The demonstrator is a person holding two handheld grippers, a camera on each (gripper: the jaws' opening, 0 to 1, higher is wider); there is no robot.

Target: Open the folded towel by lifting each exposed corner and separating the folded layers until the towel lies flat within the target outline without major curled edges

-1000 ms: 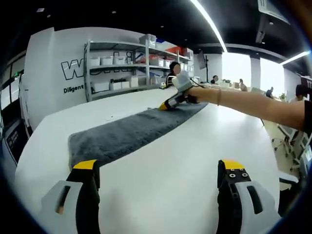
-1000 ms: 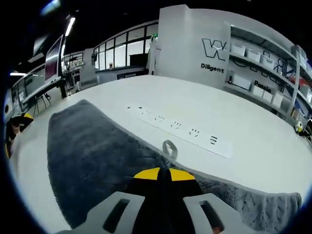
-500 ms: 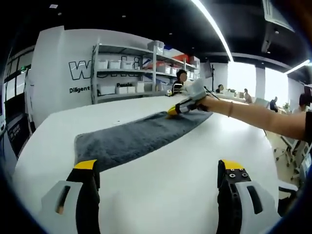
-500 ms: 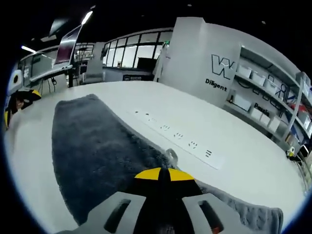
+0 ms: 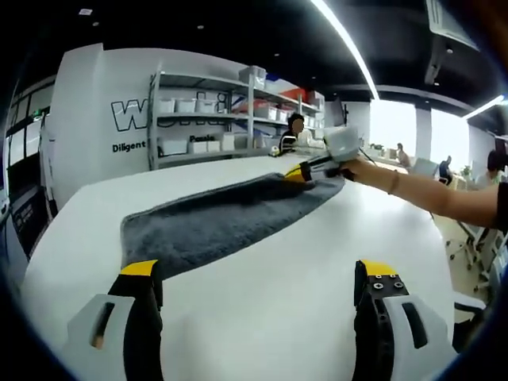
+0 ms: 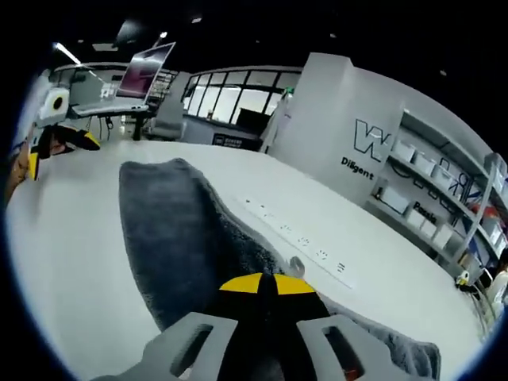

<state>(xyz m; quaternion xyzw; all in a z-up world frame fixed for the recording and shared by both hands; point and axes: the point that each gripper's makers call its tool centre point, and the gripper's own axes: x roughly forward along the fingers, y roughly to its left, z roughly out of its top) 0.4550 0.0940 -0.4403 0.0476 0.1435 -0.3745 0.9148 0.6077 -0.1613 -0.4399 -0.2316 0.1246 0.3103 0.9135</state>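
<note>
right gripper (image 6: pixel 266 279) pinching towel (image 5: pixel 214 222) far end, upper right of left gripper view; long axis runs to lower left, nearer left gripper (image 5: pixel 258 278), jaws spread, apart from it.

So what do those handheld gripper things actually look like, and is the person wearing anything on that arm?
Left gripper: two black jaws with yellow tips and light grey side plates. Right gripper: the same yellow tips, with a pale grey box on top. The person's arm wears a thin band at the wrist.
</note>
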